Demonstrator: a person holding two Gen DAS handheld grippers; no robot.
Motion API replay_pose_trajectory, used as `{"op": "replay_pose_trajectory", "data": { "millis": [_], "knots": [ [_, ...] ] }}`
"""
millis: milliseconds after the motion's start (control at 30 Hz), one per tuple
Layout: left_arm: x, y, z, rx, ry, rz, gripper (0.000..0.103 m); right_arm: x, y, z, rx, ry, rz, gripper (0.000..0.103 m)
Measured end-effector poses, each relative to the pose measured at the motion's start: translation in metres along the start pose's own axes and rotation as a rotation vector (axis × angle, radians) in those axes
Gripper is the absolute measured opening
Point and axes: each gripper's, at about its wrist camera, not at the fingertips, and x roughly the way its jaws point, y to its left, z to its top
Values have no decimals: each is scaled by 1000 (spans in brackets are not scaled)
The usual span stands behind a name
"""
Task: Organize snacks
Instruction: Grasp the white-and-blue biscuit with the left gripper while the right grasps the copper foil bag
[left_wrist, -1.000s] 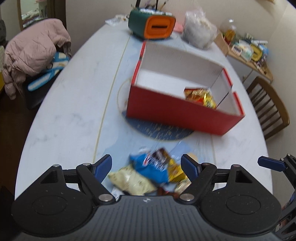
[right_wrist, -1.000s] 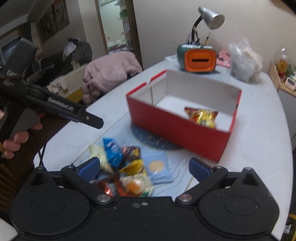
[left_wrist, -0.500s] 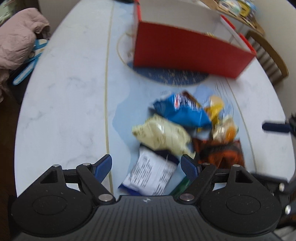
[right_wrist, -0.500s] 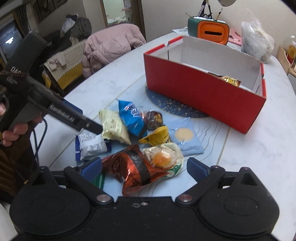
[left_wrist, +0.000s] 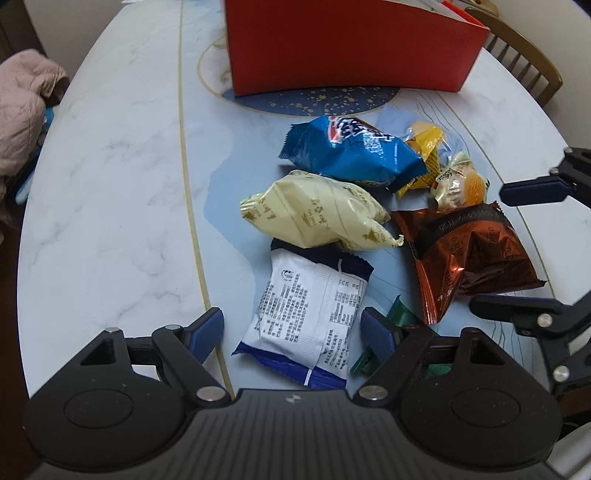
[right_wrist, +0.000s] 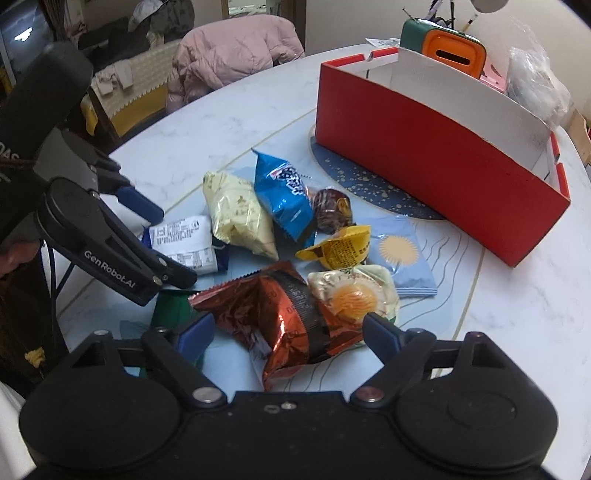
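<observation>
Several snack packets lie in a heap on the marble table (left_wrist: 110, 184) in front of the red box (right_wrist: 424, 158). My left gripper (left_wrist: 293, 330) hangs open over the white-and-blue packet (left_wrist: 310, 306), which lies between its fingers without being pressed. A cream packet (left_wrist: 314, 210) and a blue one (left_wrist: 354, 151) lie beyond it. My right gripper (right_wrist: 288, 332) straddles the copper-brown packet (right_wrist: 280, 314); its jaws are closing, and the pads do not clearly press it. A pale egg-print packet (right_wrist: 354, 291) touches the right finger. A green packet (right_wrist: 173, 310) lies under the left one.
The red box's (left_wrist: 351, 48) wall stands just behind the pile on a dark round mat (right_wrist: 369, 184). A pink jacket (right_wrist: 236, 55) hangs on a chair at the left. A green-and-orange holder (right_wrist: 443, 40) and a clear bag (right_wrist: 535, 81) stand behind the box.
Both grippers have sunk toward the pile and tipped downward, so the box slid up in both views. The right jaws have narrowed around the copper-brown packet.
</observation>
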Motion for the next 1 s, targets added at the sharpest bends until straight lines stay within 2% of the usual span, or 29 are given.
{"op": "replay_pose_trajectory", "data": {
  "millis": [200,367,467,567,1000],
  "knots": [
    [1,-8,-2,46,-14,18,80,10,8,0,-46,15,-31,79],
    [-3,-13,-6,58,-34,21,67,13,15,-2,-80,28,-52,66],
    [-5,-13,-5,45,-37,24,60,13,20,-3,-92,26,-71,63],
    [-6,-12,-5,34,-40,26,57,11,20,-4,-81,18,-71,59],
    [-19,7,-10,-91,-39,-6,53,-6,13,-7,46,-14,-56,45]
  ]
}}
